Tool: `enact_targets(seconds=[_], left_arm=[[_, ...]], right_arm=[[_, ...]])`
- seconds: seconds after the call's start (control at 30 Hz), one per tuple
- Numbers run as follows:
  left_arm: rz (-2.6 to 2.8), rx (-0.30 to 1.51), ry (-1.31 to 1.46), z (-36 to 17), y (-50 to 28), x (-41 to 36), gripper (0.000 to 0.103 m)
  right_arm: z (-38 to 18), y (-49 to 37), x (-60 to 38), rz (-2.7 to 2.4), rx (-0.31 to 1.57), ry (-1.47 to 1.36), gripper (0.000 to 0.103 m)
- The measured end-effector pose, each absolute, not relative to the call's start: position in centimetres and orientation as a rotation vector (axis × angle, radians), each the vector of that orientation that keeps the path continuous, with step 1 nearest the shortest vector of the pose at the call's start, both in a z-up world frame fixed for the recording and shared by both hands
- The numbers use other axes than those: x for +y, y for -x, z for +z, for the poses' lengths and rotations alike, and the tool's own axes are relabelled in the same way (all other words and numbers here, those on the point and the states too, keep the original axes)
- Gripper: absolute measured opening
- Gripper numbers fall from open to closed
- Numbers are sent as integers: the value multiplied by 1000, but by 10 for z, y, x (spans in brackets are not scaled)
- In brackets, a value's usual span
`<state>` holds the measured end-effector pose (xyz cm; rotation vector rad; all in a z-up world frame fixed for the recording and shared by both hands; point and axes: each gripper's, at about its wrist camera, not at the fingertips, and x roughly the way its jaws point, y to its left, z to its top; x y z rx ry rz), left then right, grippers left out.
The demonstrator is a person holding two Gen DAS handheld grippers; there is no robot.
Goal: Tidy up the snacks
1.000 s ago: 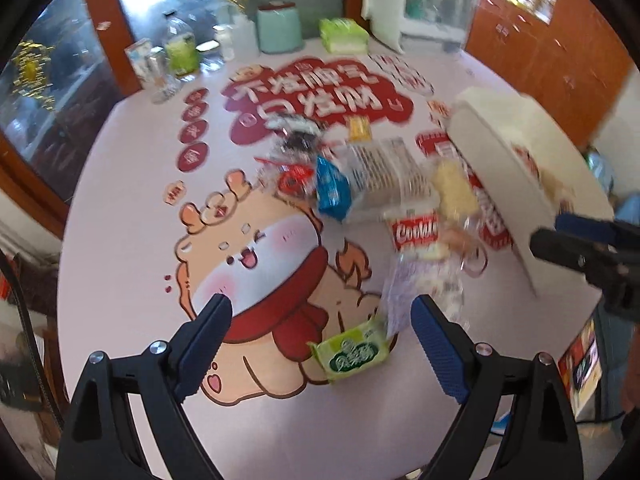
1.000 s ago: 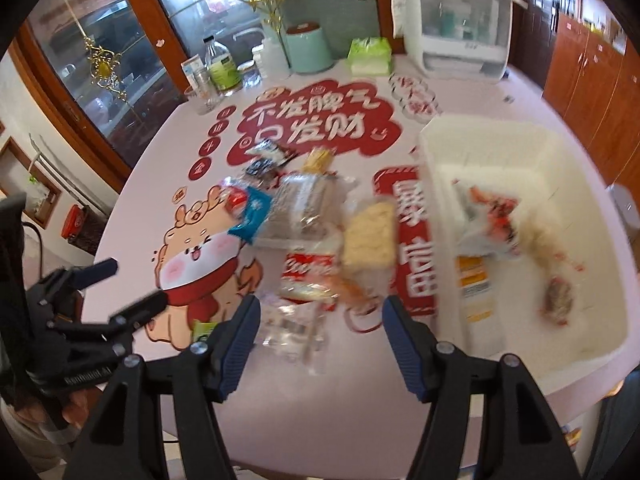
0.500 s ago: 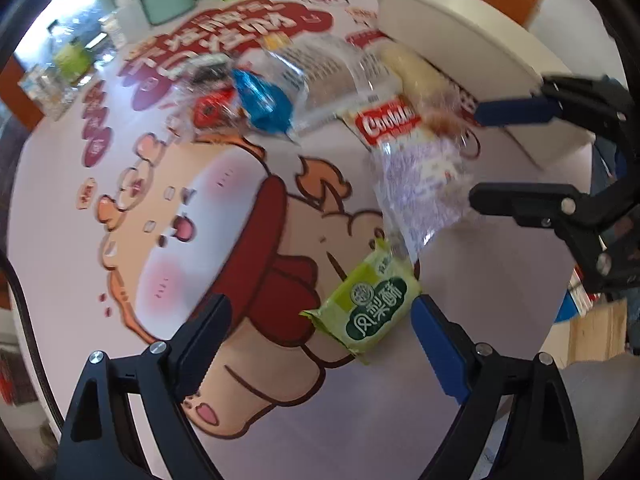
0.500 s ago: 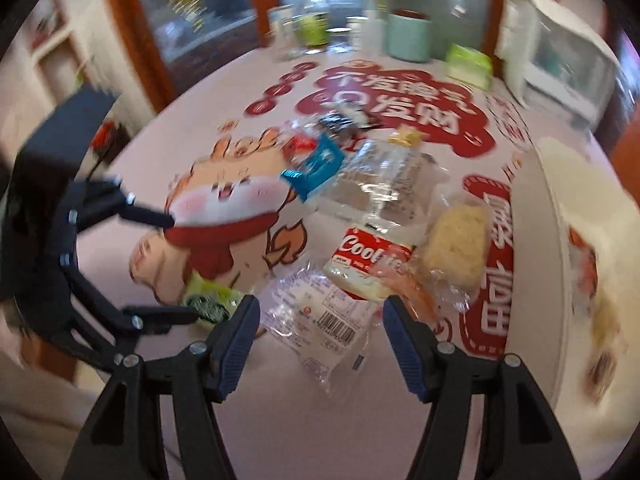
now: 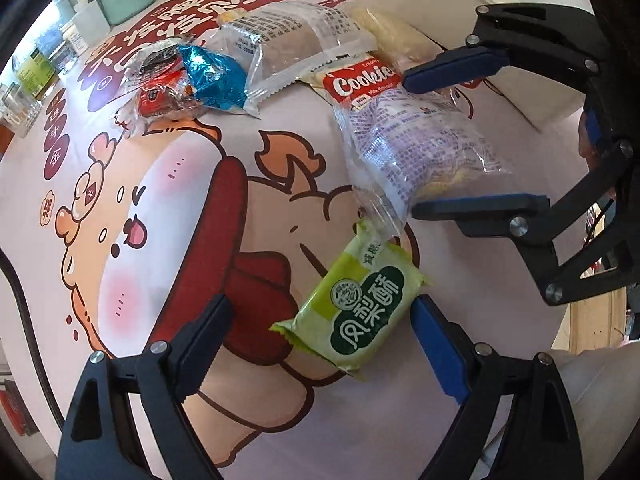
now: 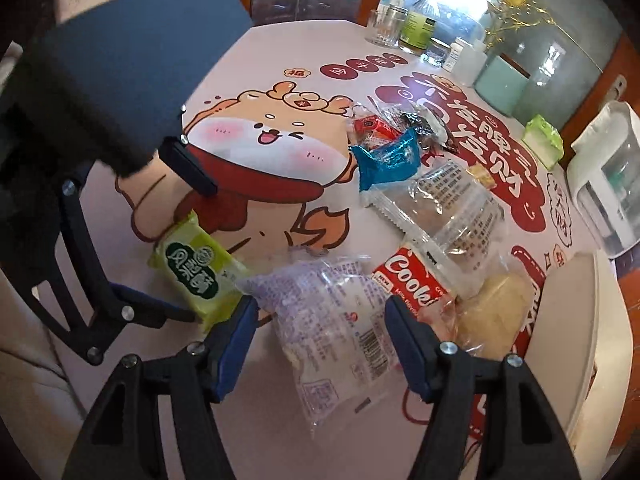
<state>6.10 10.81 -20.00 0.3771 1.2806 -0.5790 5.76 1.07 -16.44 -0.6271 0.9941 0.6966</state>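
A green snack pack (image 5: pixel 360 300) lies flat on the printed tablecloth, and my left gripper (image 5: pixel 320 312) stands open around it with the pack nearer its right finger. In the right wrist view that left gripper (image 6: pixel 204 252) straddles the same green pack (image 6: pixel 196 264). A clear packet with purple print (image 6: pixel 332 320) lies between the fingers of my right gripper (image 6: pixel 320 312), whose jaws are opening without pressing on it. The left wrist view shows the right gripper (image 5: pixel 410 146) around this clear packet (image 5: pixel 412 152). The two grippers are side by side.
A red cookie pack (image 6: pixel 416 280), a yellow pastry (image 6: pixel 492 312), a big clear bread packet (image 6: pixel 448 204), a blue foil pack (image 6: pixel 388 160) and a red pack (image 6: pixel 372 126) lie beyond. The white bin (image 6: pixel 568 320) stands at the right. Bottles (image 6: pixel 420 20) and a mint canister (image 6: pixel 500 84) line the far edge.
Both grippers came down toward the table and rolled. The left one now straddles the green pack, and the right one closed in around the clear purple-print packet.
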Motion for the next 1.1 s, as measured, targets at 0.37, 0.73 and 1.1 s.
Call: enact_targets(seconds=[0.37,0.73,1.1], left_arm=[[-554,1255,-344,-186,-70,111,35],[-483,1229,-285,-177,-67,117,35],[-461,1141,-120,-113,-80,113,35]], right_arm=[[-180,-74,2,663,1096,496,63],[-169,-78,-16,617,1160,204,50],[-114,-70,-45,547,1089,1,50]])
